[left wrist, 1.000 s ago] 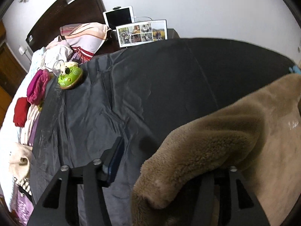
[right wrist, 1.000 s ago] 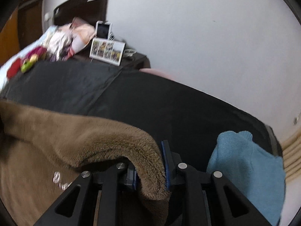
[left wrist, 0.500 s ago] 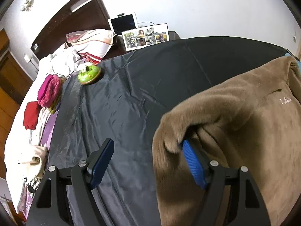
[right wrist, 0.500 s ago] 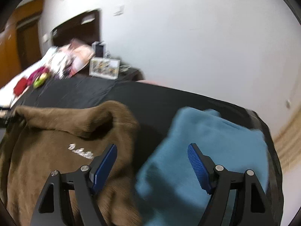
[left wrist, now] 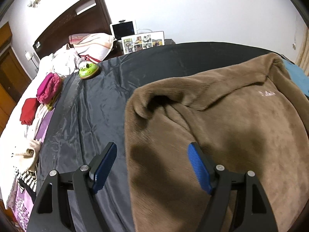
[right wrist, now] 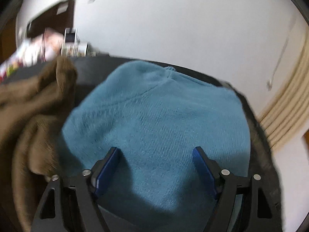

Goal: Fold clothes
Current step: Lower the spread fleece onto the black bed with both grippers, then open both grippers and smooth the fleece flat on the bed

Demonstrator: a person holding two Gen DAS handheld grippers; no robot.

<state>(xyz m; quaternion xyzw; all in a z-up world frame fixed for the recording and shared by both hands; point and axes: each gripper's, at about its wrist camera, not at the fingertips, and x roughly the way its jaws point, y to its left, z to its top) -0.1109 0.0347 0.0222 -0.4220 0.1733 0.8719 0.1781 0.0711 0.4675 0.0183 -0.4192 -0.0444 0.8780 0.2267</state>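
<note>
Both claws, left and right, wide apart and empty over brown fleece doubled on the bed beside blue knit; risk: loose plush springing open, or a claw snagging both garments.

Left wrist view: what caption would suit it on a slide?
Open left gripper poised over a brown fleece garment lying on a dark bedsheet.

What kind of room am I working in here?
Most likely a bedroom: a dark wooden headboard against the wall, a pillow below it, and clothes piled along a bed covered by a dark sheet.
</note>
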